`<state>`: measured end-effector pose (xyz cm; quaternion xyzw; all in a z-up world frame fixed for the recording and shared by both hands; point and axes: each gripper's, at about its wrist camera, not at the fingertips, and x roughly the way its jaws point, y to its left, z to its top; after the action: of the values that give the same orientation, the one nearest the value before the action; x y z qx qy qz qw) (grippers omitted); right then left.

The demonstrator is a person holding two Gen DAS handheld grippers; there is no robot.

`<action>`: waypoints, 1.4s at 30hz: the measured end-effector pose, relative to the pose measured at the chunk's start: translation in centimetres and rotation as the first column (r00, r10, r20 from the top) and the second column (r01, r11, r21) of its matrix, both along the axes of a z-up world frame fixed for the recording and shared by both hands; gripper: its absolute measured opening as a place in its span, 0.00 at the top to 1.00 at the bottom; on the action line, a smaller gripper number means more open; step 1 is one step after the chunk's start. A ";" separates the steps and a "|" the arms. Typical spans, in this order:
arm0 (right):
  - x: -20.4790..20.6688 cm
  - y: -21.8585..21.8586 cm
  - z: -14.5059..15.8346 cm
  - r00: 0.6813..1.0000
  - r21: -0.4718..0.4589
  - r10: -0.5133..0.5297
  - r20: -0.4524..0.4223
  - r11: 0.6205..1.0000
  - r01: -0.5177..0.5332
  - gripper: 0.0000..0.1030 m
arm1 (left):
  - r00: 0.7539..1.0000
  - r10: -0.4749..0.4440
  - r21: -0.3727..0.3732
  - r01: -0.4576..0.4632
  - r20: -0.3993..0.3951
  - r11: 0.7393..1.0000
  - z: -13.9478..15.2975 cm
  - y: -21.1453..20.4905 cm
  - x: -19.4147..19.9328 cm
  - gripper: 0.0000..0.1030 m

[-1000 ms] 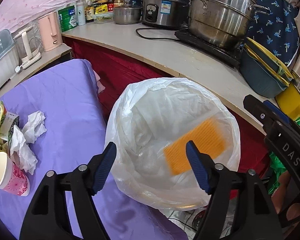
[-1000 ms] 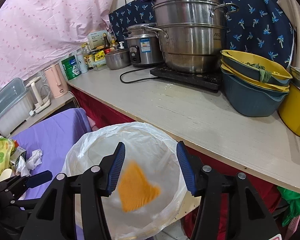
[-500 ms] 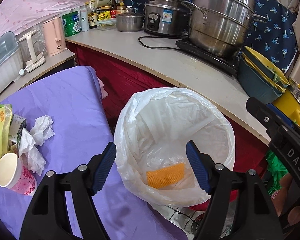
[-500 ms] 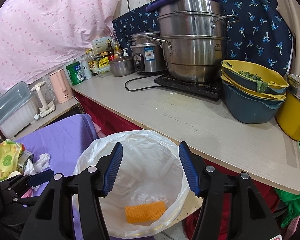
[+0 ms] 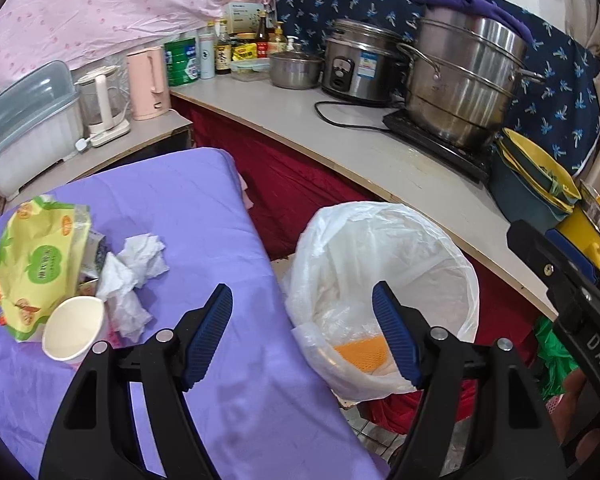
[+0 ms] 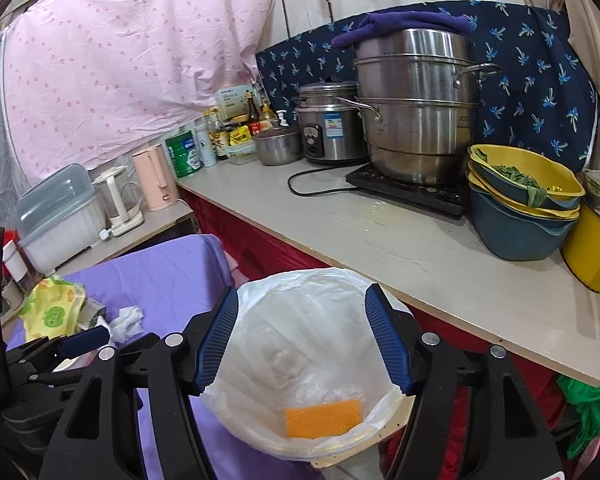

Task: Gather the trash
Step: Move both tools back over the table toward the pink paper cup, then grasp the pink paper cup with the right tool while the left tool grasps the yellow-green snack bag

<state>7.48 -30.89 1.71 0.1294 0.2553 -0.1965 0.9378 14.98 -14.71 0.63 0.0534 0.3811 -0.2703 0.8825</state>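
The right gripper (image 6: 302, 338) hung over the bin (image 6: 260, 292), jaws opening, nothing between them. The orange sponge (image 6: 322, 418) lay at its bottom. The left gripper (image 5: 302, 336) gaped wide, empty, above the table (image 5: 188, 208).

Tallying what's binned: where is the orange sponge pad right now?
The orange sponge pad lies flat at the bottom of the white-lined trash bin, low in both wrist views, right of the purple-covered table.

Home kitchen: rice cooker (image 6: 329, 128), steamer pot (image 6: 418, 108).
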 end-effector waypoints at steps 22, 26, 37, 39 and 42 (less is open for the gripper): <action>2.2 13.0 1.1 0.971 -0.013 0.240 -0.008 0.971 -0.240 0.31 | 0.948 0.313 0.039 -0.315 0.053 0.948 2.1 17.2 1.2 0.31; 2.9 15.4 0.3 0.959 -0.002 0.283 -0.026 0.959 -0.283 0.29 | 0.925 0.377 0.044 -0.379 0.042 0.924 1.6 20.6 1.6 0.31; 6.7 22.1 -3.8 0.917 0.039 0.386 -0.103 0.922 -0.384 0.24 | 0.882 0.471 0.071 -0.471 0.013 0.879 -0.9 27.6 2.0 0.20; 7.5 23.4 -4.8 0.907 0.051 0.403 -0.121 0.915 -0.400 0.24 | 0.875 0.484 0.073 -0.483 0.004 0.872 -1.3 28.5 2.1 0.20; 8.8 24.8 -6.0 0.895 0.059 0.421 -0.146 0.907 -0.417 0.24 | 0.865 0.503 0.078 -0.500 -0.009 0.862 -2.0 29.9 2.4 0.19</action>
<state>16.27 -6.14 -4.32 0.0680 0.3519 0.0037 0.9336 17.33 15.21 -1.38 -0.0191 0.4043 -0.0183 0.9142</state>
